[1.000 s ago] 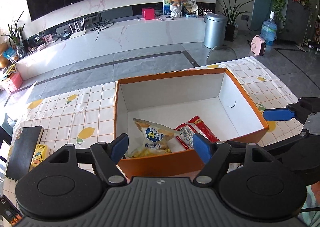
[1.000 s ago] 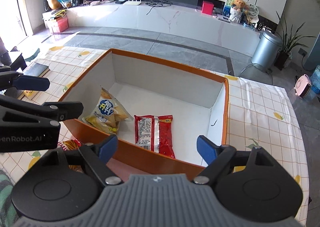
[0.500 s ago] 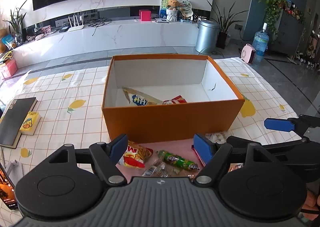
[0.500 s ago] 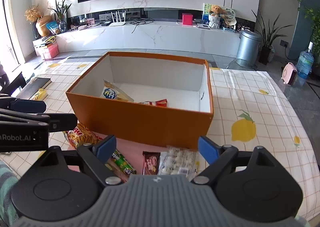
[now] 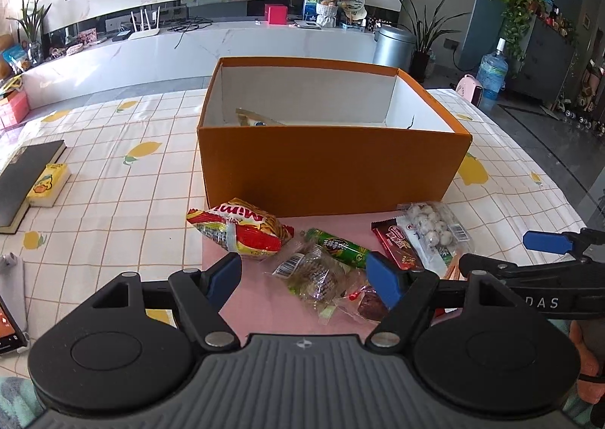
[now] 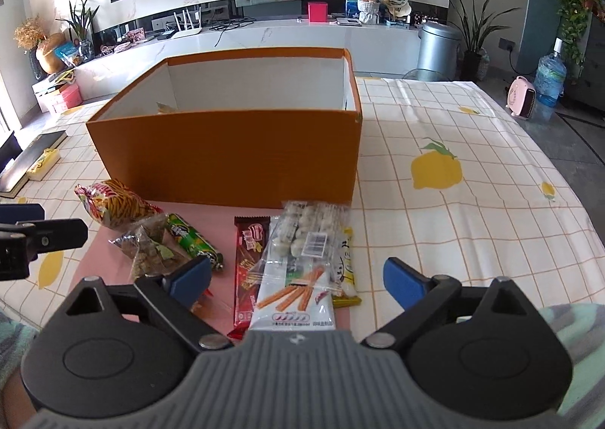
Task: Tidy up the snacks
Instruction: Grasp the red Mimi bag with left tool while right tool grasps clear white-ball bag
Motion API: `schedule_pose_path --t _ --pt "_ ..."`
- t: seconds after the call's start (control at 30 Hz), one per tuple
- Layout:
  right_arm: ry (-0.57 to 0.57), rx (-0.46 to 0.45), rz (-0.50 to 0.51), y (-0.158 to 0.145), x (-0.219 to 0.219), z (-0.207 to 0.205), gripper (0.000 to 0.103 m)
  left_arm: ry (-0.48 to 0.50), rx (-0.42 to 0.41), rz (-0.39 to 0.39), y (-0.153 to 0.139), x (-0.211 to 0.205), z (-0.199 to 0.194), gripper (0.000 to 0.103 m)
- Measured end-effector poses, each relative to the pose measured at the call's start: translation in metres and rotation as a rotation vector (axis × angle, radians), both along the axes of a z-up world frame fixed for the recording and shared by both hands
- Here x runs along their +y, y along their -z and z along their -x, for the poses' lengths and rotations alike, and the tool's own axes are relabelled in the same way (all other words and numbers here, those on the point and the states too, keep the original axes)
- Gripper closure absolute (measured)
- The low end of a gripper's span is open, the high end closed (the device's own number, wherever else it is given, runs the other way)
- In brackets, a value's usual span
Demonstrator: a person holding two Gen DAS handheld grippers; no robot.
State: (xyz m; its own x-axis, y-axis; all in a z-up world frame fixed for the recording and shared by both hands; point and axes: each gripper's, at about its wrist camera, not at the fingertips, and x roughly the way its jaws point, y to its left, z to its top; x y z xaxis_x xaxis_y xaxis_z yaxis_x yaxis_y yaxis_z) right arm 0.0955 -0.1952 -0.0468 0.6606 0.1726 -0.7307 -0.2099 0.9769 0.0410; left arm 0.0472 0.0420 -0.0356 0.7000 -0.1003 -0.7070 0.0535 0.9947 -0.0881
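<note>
On the tabletop (image 5: pixel 113 179) a row of snacks is laid on a pink mat (image 5: pixel 261 289), just in front of the orange box (image 5: pixel 329 164); both grippers are held above the near edge of that row, pointed down at it.

L to R: the left gripper (image 5: pixel 304 276) is seen wide, nothing between its pads. Just beyond its left pad lies the Mimi bag (image 5: pixel 242 230), tilted, long axis running across the view. Directly between the pads lies the clear pack (image 5: pixel 315 274), w/ the green roll (image 5: pixel 338 245) just behind it, angled down to the right. These three are nearer the left gripper, so a left-hand pick seems likeliest there.

Further right, the red bar (image 6: pixel 251 266) lies lengthwise, pointing toward the box. Beside it the white stick pack (image 6: pixel 298 300) is laid the same way, its near end under the right gripper's body. The ball pack (image 6: pixel 310 228) rests on its far end, touching the box front or nearly so. A yellow pack (image 6: pixel 346 266) pokes out at the right. The right gripper (image 6: pixel 297 279) has just been opening and is wide; the stick pack sits between its pads, not pressed. Its long axis runs along the gripper's pointing line, so the pads would close across the narrow width.

Box: open top, white inside. Only a yellow bag (image 5: pixel 257 119) tip is seen at left rear; the rest of the floor is hidden by the front wall.
</note>
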Motion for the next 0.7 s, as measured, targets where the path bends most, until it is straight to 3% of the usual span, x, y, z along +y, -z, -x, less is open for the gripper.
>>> schedule_pose_path --t 0.13,0.27,0.43,0.7 --pt "-0.008 0.003 0.033 0.010 0.002 -0.003 0.008 -0.028 -0.020 0.007 0.003 0.003 -0.002 0.015" --pt "0.005 0.014 -0.007 0.015 -0.001 -0.011 0.008 -0.050 -0.054 -0.018 0.007 0.005 -0.007 0.014" --pt "0.029 0.008 -0.047 0.019 -0.005 -0.023 0.008 -0.119 -0.019 0.015 0.018 0.014 -0.022 0.014" --pt "0.050 0.026 -0.023 0.031 0.005 -0.046 0.013 -0.195 -0.014 0.060 0.032 0.023 -0.039 0.014"
